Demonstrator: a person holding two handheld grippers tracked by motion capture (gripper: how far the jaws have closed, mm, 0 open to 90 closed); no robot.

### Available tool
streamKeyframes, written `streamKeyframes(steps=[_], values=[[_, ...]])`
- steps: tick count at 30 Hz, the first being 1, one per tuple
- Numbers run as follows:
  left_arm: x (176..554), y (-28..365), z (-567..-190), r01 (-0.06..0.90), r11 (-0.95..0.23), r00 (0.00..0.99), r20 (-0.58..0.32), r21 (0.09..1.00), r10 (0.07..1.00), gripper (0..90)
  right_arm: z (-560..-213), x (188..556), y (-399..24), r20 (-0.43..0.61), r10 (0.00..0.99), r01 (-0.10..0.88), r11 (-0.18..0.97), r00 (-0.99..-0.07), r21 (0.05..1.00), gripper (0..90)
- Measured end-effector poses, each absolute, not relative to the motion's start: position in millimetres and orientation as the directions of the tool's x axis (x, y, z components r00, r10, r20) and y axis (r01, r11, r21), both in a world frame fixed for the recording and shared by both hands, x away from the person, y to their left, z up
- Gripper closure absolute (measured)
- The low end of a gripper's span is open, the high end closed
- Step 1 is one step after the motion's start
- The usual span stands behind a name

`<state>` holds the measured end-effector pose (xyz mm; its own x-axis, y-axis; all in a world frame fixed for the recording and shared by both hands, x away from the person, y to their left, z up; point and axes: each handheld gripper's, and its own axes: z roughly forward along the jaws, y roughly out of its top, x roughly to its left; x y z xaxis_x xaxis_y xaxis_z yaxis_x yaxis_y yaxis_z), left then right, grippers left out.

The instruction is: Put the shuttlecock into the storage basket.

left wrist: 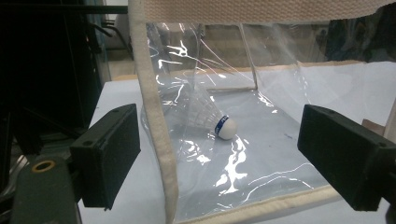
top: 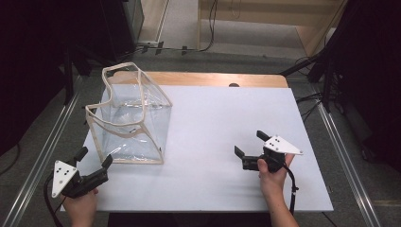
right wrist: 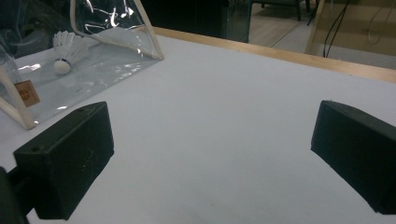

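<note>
Clear plastic bag (top: 130,116) with cream fabric piping stands boxy on the left part of the white bench (top: 213,142), its near bottom edge just in front of the left gripper (top: 93,158). Inside lies a shuttlecock (left wrist: 210,116), white feathers, white cork with a blue band, on its side; in the left gripper view its long axis runs left to right, cork toward the right. That gripper's jaws are wide apart, holding nothing, one on each side of the bag's near corner seam. Right gripper (top: 250,143) hangs well apart over bare bench, jaws spread wide too and empty, lots of open room around it.
</note>
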<state>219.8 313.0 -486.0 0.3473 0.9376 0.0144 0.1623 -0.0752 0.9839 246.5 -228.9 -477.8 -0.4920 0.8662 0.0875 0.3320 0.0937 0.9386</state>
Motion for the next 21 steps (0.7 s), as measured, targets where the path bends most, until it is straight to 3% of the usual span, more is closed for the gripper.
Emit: streamKeyframes(steps=[21], values=[[220,313,-486,0.163,-0.080,0.346,0.019,0.983,0.938,13.7,-490,224,-273,0.104,0.903,0.351,0.054,-0.417,0.935,0.0]])
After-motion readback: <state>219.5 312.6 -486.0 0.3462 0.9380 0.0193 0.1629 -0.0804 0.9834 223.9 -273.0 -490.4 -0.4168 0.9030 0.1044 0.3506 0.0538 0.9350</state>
